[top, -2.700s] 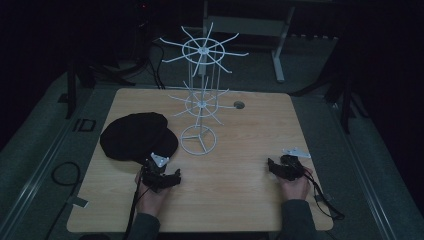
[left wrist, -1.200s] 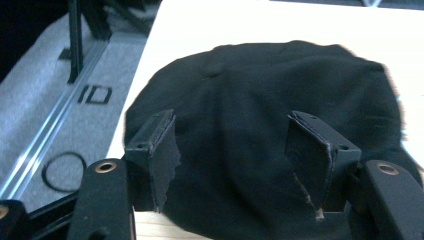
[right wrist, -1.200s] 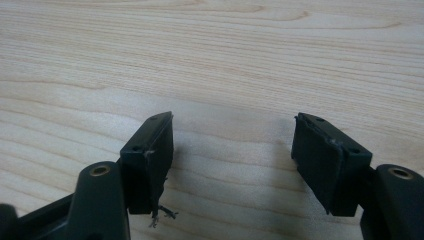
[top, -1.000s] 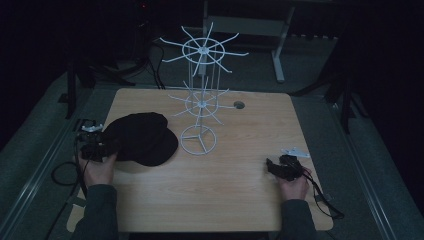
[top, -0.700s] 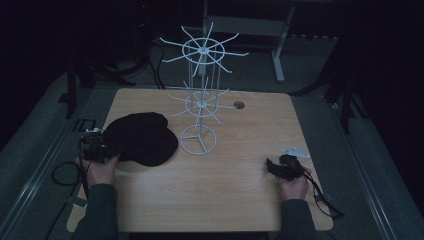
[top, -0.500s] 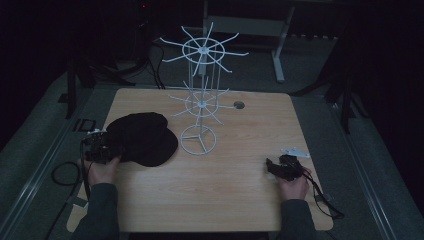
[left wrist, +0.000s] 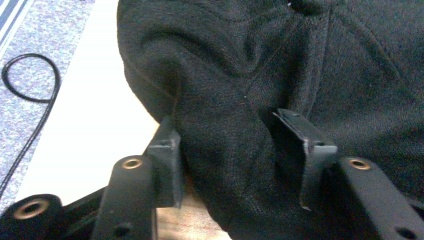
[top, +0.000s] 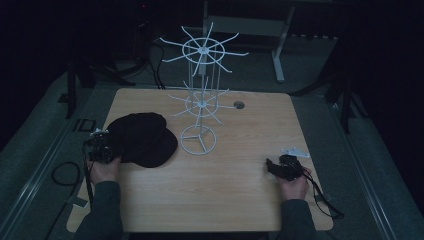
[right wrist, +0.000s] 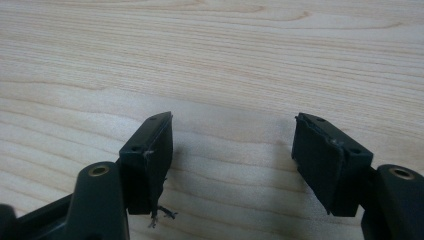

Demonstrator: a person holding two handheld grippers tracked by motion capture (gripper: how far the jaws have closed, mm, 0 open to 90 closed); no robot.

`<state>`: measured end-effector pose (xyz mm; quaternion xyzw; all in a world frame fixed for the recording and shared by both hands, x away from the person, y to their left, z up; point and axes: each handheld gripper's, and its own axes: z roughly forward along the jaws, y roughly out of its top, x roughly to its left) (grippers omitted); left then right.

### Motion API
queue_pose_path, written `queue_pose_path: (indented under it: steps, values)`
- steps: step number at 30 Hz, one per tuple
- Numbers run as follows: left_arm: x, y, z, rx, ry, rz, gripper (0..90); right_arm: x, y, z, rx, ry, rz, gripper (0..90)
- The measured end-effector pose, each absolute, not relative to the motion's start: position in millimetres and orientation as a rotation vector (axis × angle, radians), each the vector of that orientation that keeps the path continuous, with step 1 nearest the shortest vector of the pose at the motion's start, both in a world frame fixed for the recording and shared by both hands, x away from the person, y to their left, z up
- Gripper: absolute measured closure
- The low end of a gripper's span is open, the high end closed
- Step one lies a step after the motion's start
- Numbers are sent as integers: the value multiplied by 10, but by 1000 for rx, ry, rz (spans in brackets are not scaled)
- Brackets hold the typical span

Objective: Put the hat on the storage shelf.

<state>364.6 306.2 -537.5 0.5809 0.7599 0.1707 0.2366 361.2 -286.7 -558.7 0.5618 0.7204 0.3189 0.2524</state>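
Observation:
A black cap (top: pixel 142 139) lies on the left part of the wooden table (top: pixel 225 200). My left gripper (top: pixel 102 145) sits at the cap's left edge, near the table's left side. In the left gripper view its jaws stand open around a raised fold of the cap (left wrist: pixel 260 75), with fabric between them at the left gripper (left wrist: pixel 227 120). My right gripper (top: pixel 272 165) rests low over bare wood at the front right. The right gripper view shows the right gripper (right wrist: pixel 233 120) open with nothing between its fingers.
A white wire rack (top: pixel 200 100) with two tiers of spokes stands on a ring base just right of the cap. A small round hole (top: pixel 239 105) sits in the tabletop behind it. A black cable (top: pixel 62 172) loops on the floor off the left edge.
The left gripper has moved from the cap's front edge round to its left side and now holds still there. The right gripper has barely moved.

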Motion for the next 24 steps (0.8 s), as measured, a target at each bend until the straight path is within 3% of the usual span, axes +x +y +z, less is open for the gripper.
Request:
queue_pose_path:
  steps: [11, 24]
  values:
    - [3651, 3205, -5351, 1563, 2119, 502, 752, 3613, -2867, -5587, 1527, 1960, 867, 324]
    - [3602, 3218, -5205, 1528, 2018, 532, 794, 3613, -2867, -5587, 1527, 1960, 867, 324]
